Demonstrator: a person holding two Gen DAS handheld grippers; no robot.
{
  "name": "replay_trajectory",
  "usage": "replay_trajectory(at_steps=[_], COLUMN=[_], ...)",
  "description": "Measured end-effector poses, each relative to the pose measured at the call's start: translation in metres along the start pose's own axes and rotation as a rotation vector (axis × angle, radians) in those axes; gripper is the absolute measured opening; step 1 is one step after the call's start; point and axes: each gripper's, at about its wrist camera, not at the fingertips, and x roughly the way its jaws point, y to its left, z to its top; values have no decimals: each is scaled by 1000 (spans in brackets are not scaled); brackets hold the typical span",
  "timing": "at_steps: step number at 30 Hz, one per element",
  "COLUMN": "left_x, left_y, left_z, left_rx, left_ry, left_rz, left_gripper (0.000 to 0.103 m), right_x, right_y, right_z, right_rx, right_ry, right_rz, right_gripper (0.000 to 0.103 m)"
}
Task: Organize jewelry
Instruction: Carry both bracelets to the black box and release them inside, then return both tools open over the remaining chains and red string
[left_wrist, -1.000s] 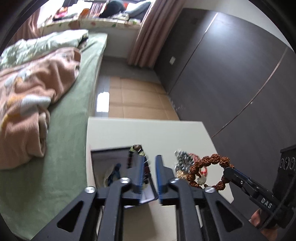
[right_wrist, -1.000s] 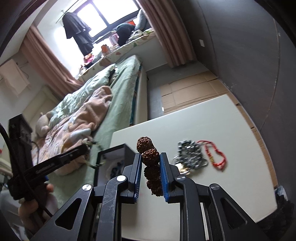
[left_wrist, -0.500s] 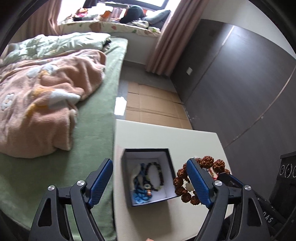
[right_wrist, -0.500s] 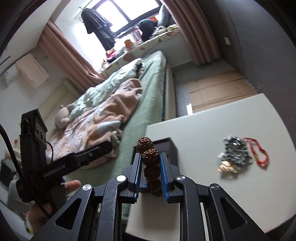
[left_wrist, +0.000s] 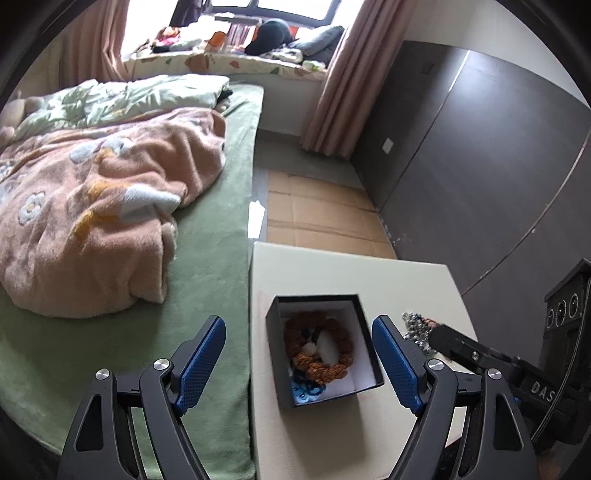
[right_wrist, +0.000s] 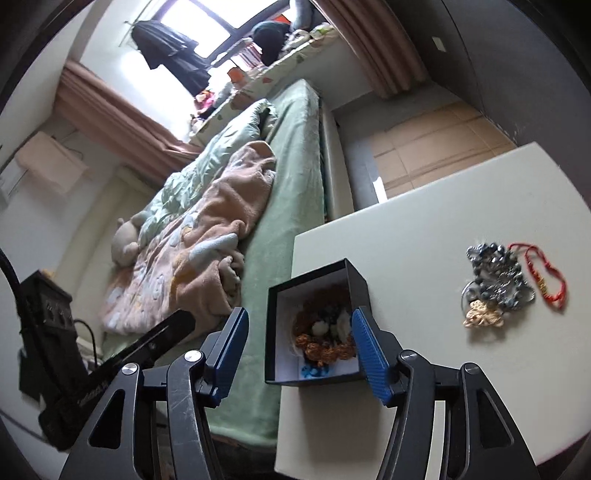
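A brown bracelet (left_wrist: 318, 349) of large, knobbly, rough-skinned beads lay coiled in a ring inside a small black box (left_wrist: 276, 354) with a white lining; within the ring sat a pale, whitish bead or stone, and beneath its near edge a patch of bright blue jewelry (left_wrist: 306, 388) showed against the lining; dark beads could be glimpsed in the middle of the coil, too small to tell apart. The box stood open-topped on a cream table (left_wrist: 314, 266), near the table's edge beside a green-covered bed (left_wrist: 218, 229). The left gripper (left_wrist: 298, 363) hung over the box with its blue-padded jaws spread wide, one pad over the bed side and the other over the table, nothing between them but the box below; neither pad pressed on anything. The right gripper (right_wrist: 297, 349) was just at the box too, its jaws opening, with the box's near right corner between the pads and the bracelet free of them, lying in the box. Well apart on the table lay a heap of silvery grey beaded jewelry (right_wrist: 495, 277); touching it on the near side was a small gold piece (right_wrist: 482, 317), and just beside it on the far side a thin red cord bracelet (right_wrist: 546, 277) with a gold charm. A pink flowered blanket (left_wrist: 92, 206) was bunched on the bed.
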Motion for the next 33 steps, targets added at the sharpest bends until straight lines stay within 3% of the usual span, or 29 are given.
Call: replay_trajectory(at_steps=[10,15,17,18,21,24,33], left_x=[-2,4,10,13,28,40,53], left_y=[-47,-66,-73,-75,-87,-101,-140], left_z=[-7,-18,-21,-21,-22,-26,-33], left_rx=[108,113,113,112,136,171,249], left_ry=[-53,-51,-40,-29,23,54,65], left_rz=[-62,-155,-145,-144,-115,-98,-126], left_gripper=[82,82,82,82,82,82,83], right_x=[-51,-70,-78,-82,-94,-108,-134], right_y=[-16,-35,-50,-56,-72,-78,-119], right_z=[-12,-11,-9,-9,-8,-7,-6], right_rx=[-87,-68,-24,-1,51,49,112], right_ry=[-106,-120,-119,-121,-136,-174,-198], right_rz=[-180,-261,-298,-296,-308,-338,-374], right_gripper=[64,64,65,70,95,103,103])
